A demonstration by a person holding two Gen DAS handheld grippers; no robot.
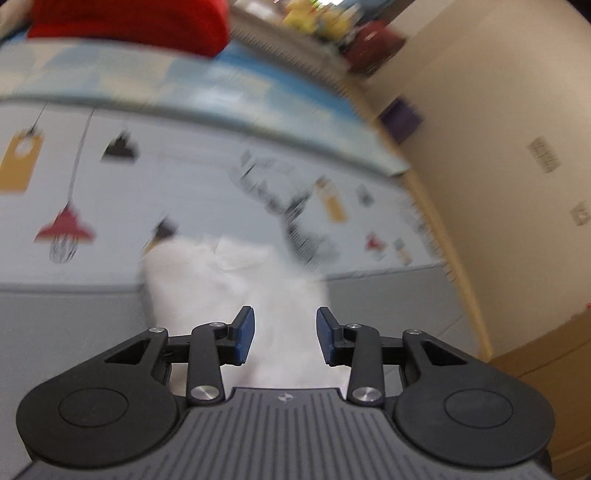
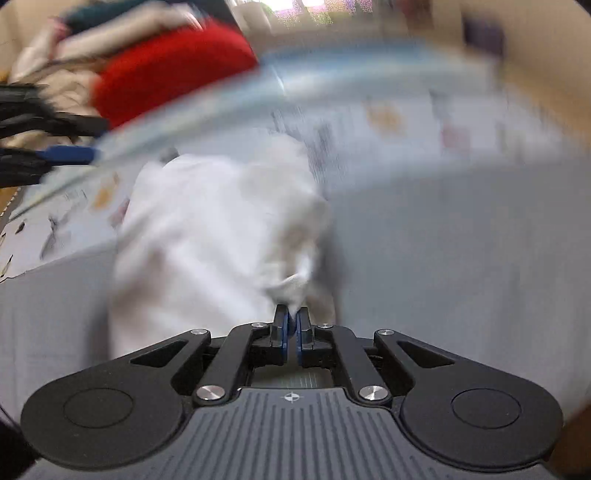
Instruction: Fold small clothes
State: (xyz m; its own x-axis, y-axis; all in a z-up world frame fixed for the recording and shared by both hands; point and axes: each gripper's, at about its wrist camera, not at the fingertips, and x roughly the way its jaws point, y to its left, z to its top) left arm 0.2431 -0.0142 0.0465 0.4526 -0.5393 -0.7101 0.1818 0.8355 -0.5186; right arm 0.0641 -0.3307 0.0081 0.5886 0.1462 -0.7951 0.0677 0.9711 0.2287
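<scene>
A small white garment (image 1: 229, 280) lies bunched on a pale grey bed sheet (image 1: 74, 306) printed with lamps and tags. My left gripper (image 1: 285, 332) hovers over its near part, jaws open; the cloth shows in the gap, and the blue pads (image 1: 245, 332) do not press it. In the right wrist view the same white garment (image 2: 207, 236) stretches away from my right gripper (image 2: 292, 325), which is shut on a twisted corner of it. A blue pad (image 2: 70, 154) of the left gripper shows at that view's left edge. Both views are blurred.
A red cloth (image 1: 129, 22) sits on a heap of clothes (image 2: 74, 55) at the far edge. A blue patterned band (image 1: 221, 96) crosses the bed beyond the sheet. A beige wall (image 1: 498, 110) and a wooden surface (image 1: 554, 369) lie to the right.
</scene>
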